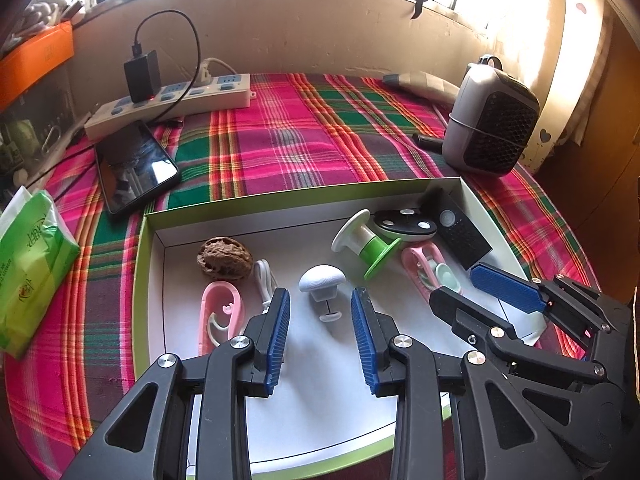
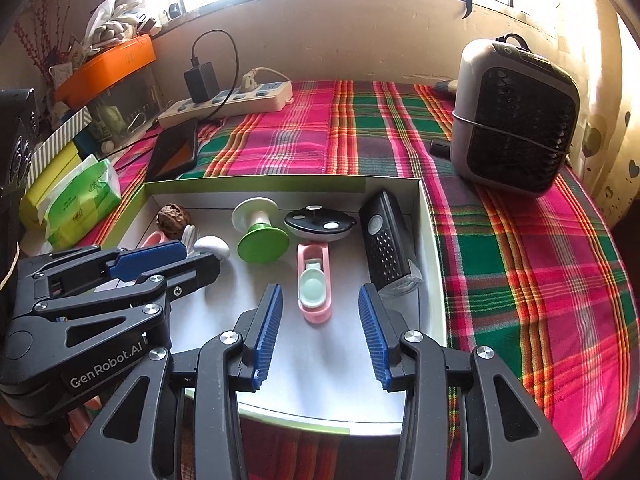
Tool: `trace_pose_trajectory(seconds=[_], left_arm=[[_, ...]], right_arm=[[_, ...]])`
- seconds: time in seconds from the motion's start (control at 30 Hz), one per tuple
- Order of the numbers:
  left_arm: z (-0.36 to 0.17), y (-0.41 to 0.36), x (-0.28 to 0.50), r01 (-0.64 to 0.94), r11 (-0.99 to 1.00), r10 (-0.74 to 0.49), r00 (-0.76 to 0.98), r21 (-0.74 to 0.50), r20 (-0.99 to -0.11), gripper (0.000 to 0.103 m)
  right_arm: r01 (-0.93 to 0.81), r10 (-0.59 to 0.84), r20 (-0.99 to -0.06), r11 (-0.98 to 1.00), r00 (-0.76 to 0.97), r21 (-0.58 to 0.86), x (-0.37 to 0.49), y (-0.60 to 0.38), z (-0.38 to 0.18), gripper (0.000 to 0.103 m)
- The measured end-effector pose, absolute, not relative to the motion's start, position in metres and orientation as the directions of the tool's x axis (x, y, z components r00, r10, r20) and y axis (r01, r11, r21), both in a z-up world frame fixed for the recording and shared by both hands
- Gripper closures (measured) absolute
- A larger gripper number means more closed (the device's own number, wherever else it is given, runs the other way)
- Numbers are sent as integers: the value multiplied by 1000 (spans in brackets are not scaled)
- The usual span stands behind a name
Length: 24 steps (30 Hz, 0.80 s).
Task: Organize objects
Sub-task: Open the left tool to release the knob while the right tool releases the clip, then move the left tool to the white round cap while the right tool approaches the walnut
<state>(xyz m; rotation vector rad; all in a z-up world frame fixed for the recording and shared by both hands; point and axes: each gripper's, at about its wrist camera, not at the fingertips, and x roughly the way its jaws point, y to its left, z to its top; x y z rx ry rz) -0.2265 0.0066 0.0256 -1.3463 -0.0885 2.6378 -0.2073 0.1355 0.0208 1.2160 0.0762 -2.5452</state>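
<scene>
A shallow green-rimmed box holds small items: a walnut, a pink holder, a white mushroom knob, a green-and-white spool, a black-and-white oval gadget, a pink clip with a mint cup and a black remote-like device. My left gripper is open and empty over the knob. My right gripper is open and empty over the pink clip.
The box lies on a plaid cloth. A small grey heater stands at the right. A power strip, a phone and a green tissue pack lie to the left.
</scene>
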Motion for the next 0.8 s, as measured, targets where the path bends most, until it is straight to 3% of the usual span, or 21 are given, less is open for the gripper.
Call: trace_pose_trajectory(seconds=[0.8], left_arm=[[48,11,-183,-140,-985,164,-634,-97,-756,73]], right_arm=[[301,-282,-741,-947,-609,113,-180,139,34,62]])
